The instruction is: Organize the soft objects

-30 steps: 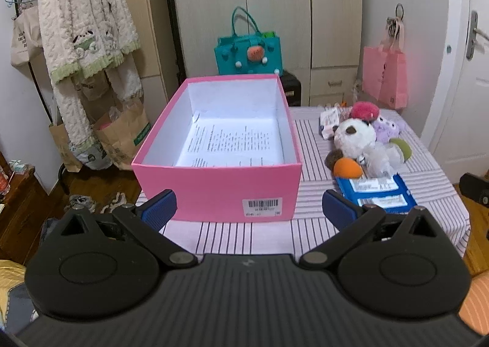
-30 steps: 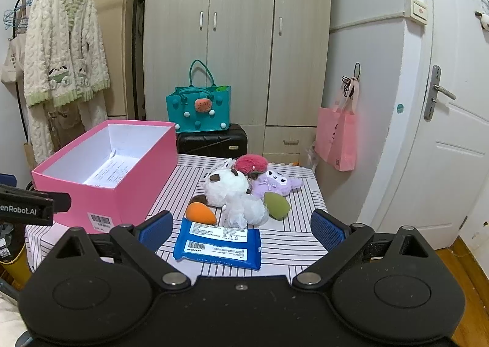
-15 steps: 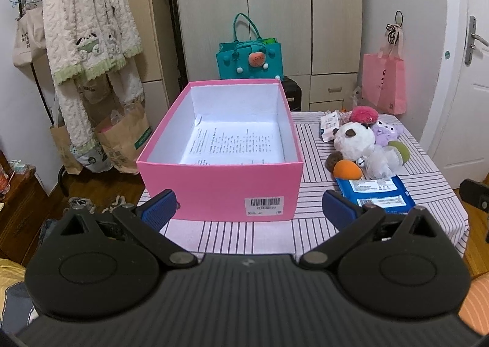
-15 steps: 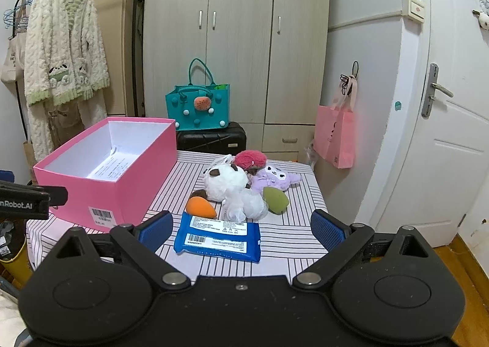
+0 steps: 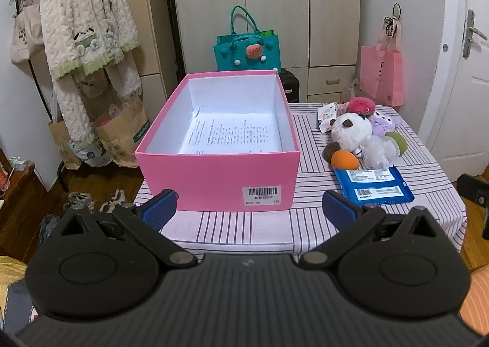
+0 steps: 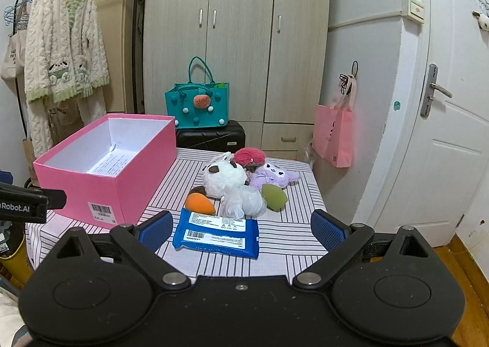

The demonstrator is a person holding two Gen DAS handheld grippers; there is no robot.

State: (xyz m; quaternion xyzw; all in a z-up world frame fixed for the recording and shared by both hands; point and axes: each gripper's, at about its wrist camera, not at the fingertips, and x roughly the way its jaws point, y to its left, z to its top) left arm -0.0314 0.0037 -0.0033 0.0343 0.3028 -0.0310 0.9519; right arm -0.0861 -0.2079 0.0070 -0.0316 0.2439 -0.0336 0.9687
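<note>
Both grippers wide, nothing held.
Left gripper [image 5: 249,205] faces pink box [image 5: 217,176]; right gripper [image 6: 241,229] has blue wipes pack [image 6: 217,237] just ahead, plush pile [image 6: 232,185] beyond it on desk [image 6: 284,243].

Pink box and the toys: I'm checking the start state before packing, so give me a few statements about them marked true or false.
1. The pink box holds only a printed sheet. True.
2. The blue packet lies inside the box. False: it lies on the striped tablecloth, nearer the camera than the toys.
3. The white plush sits beside the box, on the cloth. True.
4. The right gripper is holding the orange sponge. False: its fingers are spread and empty.
5. The left gripper is open. True.
</note>
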